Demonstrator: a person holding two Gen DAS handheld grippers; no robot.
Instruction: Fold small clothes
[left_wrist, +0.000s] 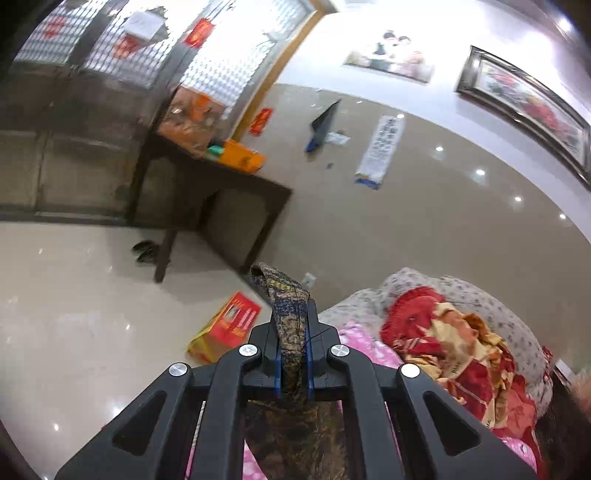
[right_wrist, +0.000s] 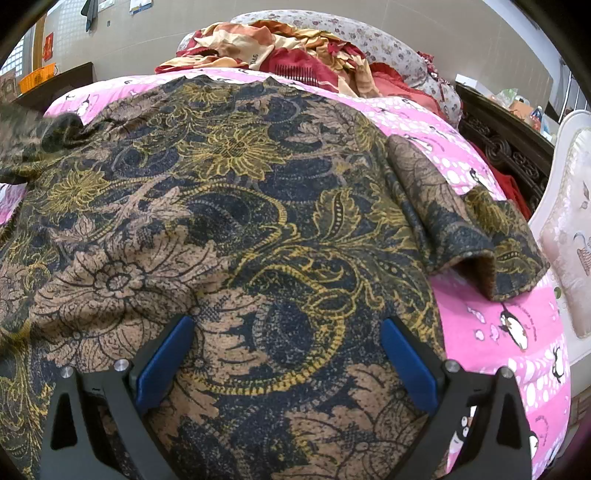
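Patterned garment (right_wrist: 236, 206), dark blue, gold and brown: soft, limp, light by the look, likely to sag and crease; best taken at hems or corners. Spread across the pink bed sheet (right_wrist: 491, 325), one sleeve (right_wrist: 465, 236) out to the right. Left edge lifted, pinched in the closed left gripper (left_wrist: 293, 332). Right gripper (right_wrist: 284, 354) spread wide, hovering over the lower middle, clasping nothing.

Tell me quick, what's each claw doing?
Left gripper: closed, holding the patterned garment.
Right gripper: open, holding nothing, over the garment.
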